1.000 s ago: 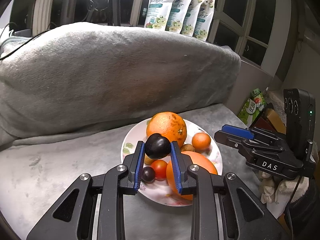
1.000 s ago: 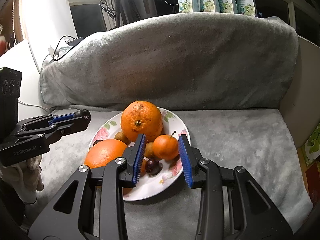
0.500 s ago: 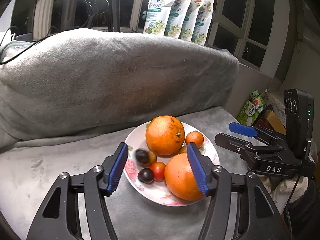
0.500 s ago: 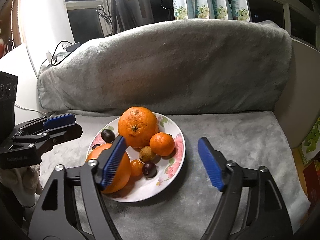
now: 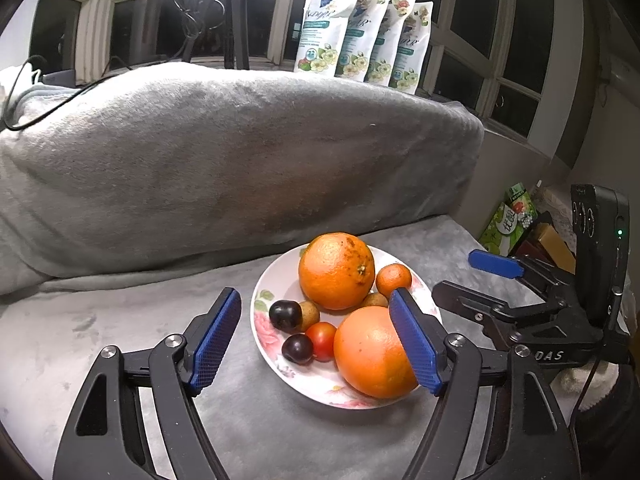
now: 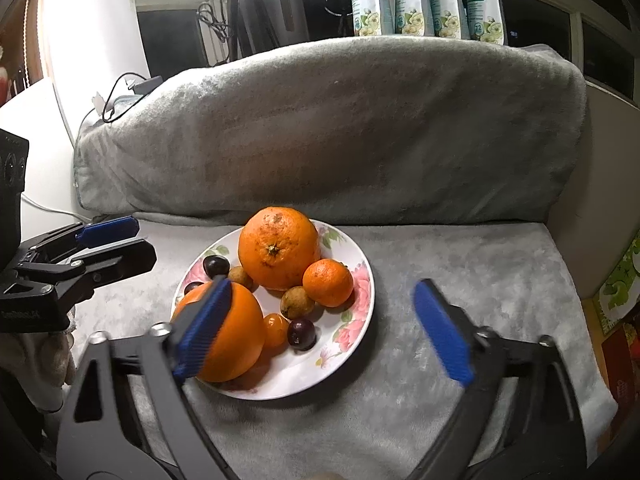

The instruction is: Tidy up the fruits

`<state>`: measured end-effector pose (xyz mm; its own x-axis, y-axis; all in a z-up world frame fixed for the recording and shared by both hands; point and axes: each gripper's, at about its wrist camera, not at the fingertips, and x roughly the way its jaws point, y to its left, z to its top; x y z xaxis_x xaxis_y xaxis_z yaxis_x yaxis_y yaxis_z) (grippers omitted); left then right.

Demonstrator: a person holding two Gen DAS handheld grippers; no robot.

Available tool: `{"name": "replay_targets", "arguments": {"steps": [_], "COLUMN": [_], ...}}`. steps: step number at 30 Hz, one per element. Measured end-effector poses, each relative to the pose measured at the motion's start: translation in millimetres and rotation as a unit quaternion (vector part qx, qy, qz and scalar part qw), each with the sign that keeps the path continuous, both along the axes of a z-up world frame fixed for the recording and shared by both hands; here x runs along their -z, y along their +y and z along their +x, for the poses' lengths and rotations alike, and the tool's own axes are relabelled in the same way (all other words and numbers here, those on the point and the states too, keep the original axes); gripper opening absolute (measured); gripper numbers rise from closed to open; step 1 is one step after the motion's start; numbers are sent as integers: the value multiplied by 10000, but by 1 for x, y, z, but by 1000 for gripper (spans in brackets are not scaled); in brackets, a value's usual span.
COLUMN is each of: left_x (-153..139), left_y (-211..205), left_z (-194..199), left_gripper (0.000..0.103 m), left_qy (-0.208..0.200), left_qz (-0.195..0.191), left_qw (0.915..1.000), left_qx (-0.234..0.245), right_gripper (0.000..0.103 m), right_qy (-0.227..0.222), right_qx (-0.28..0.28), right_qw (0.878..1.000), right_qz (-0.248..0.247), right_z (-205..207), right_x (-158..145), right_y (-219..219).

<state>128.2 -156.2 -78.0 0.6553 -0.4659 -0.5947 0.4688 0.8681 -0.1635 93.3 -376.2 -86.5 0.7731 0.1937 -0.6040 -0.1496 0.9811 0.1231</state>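
Hovering just short of the flowered plate (image 5: 276, 364), the left hand-held gripper (image 5: 316, 336) has its jaws opening with nothing pinched between them; the dark plums (image 5: 285, 314) and small tomato (image 5: 322, 340) lie on the plate just ahead of its fingertips, apparently set down there to gather the fruit in one place. The right hand-held gripper (image 6: 320, 328) is likewise opening and empty, the mandarin (image 6: 328, 282) resting ahead of it against the big orange (image 6: 278, 254), which likely stops it rolling. A second large orange (image 6: 236, 340) sits behind its left finger, partly hidden, so contact is hard to judge. All rests on the grey blanket-covered surface (image 6: 460, 264).
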Motion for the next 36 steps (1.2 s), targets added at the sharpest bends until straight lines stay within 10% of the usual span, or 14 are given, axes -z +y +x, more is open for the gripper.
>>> {"name": "replay_targets", "arguments": {"steps": [36], "left_x": [-35], "left_y": [31], "left_z": [-59], "left_gripper": [81], "left_qy": [-388], "left_qz": [-180], "left_qw": [9987], "left_qx": [-290], "right_gripper": [101], "right_qy": [-556], "right_qx": [326], "right_qw": [9977], "right_qz": [-196], "right_z": [-61], "right_x": [-46], "right_y": [24]}}
